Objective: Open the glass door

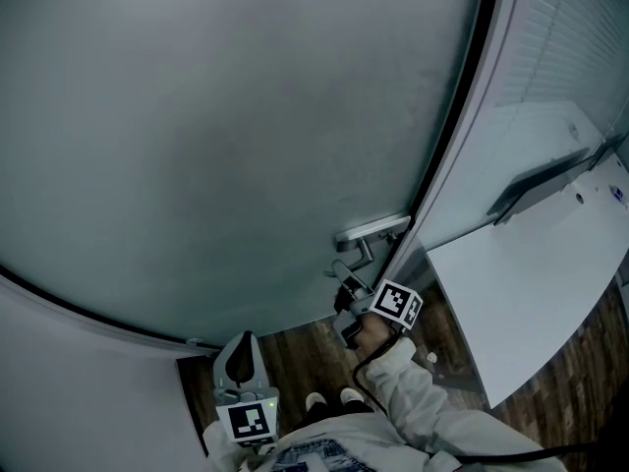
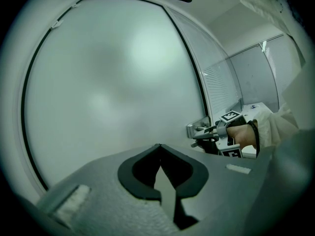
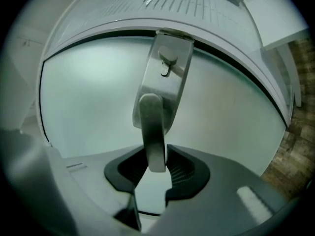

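The frosted glass door (image 1: 216, 116) fills most of the head view. Its metal lever handle (image 1: 371, 232) sits at the door's right edge, by the dark frame. My right gripper (image 1: 346, 293) reaches up to that handle. In the right gripper view the lever (image 3: 152, 132) hangs from its metal plate (image 3: 167, 68) and lies between the jaws of the right gripper (image 3: 156, 163), both pads against it. My left gripper (image 1: 241, 357) is held low in front of the door, apart from the handle. Its jaws (image 2: 160, 146) meet at the tips with nothing between them.
A white desk (image 1: 531, 293) stands just right of the door, with slatted blinds (image 1: 570, 28) above it. The wood floor (image 1: 305, 352) and the person's shoes (image 1: 329, 399) show below the grippers. A black cable runs along the right sleeve.
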The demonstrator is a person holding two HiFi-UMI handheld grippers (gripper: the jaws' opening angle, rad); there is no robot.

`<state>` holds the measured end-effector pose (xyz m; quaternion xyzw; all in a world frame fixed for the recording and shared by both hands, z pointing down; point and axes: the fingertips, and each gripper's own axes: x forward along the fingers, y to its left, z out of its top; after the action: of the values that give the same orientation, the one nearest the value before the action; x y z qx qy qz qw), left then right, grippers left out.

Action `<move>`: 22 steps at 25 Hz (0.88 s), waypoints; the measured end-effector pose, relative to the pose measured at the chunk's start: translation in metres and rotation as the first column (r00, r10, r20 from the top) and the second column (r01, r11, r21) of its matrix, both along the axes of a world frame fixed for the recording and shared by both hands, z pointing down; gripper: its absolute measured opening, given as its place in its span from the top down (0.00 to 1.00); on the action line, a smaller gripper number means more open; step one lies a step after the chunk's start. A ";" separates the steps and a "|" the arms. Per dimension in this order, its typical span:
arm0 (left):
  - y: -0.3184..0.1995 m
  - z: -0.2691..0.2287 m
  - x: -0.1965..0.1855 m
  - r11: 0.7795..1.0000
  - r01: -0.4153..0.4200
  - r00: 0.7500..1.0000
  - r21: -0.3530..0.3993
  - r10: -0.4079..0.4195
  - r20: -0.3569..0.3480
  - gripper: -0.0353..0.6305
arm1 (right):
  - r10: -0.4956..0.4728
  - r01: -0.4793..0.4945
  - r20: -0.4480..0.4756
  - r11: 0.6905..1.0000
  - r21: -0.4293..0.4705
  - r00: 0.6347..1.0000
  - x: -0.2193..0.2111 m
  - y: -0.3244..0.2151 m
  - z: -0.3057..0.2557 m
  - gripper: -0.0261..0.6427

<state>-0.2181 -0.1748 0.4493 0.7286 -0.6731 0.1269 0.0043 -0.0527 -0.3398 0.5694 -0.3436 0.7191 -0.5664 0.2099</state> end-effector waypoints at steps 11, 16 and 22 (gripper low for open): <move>0.008 -0.005 0.011 0.999 -0.019 1.000 -0.026 0.019 0.006 0.94 | -0.024 0.024 0.024 1.000 -0.006 0.999 0.006 0.028 -0.011 0.79; 0.017 0.005 0.024 0.997 -0.066 0.998 -0.030 0.067 0.014 0.94 | -0.028 0.028 0.022 1.000 -0.005 0.999 0.007 0.054 -0.003 0.79; 0.013 0.009 0.028 0.996 -0.083 0.996 -0.015 0.083 -0.012 0.94 | -0.031 0.031 0.023 0.999 -0.013 0.999 0.009 0.070 -0.003 0.79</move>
<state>-0.1898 -0.1618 0.4588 0.7566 -0.6412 0.1281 0.0086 -0.0432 -0.2702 0.5661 -0.3274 0.7180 -0.5784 0.2069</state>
